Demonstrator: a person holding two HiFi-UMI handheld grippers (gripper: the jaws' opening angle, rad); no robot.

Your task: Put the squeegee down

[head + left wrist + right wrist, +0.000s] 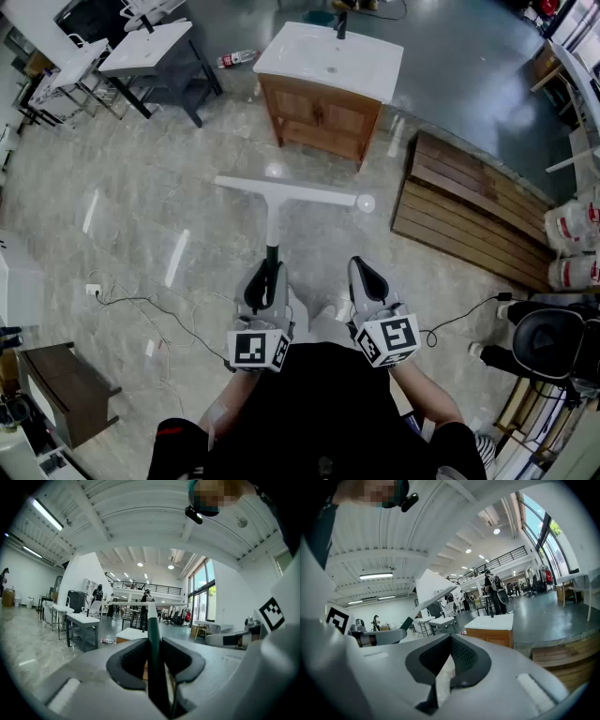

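Note:
The squeegee [273,221] has a long white blade, a white shaft and a dark handle. It sticks out level, above the floor in front of me. My left gripper [268,279] is shut on its dark handle [153,641], which runs straight up between the two black pads [132,660]. In the right gripper view the squeegee's white blade [436,597] slants up at the left. My right gripper [367,278] hangs beside the left one, a little to its right. Its jaws [447,660] are together with nothing between them.
A wooden vanity with a white basin [328,70] stands straight ahead. A slatted wooden platform [469,211] lies to the right, grey tables [150,52] at the far left. A cable [141,305] trails on the marble floor, a dark box [66,389] sits lower left and a black chair [553,342] lower right.

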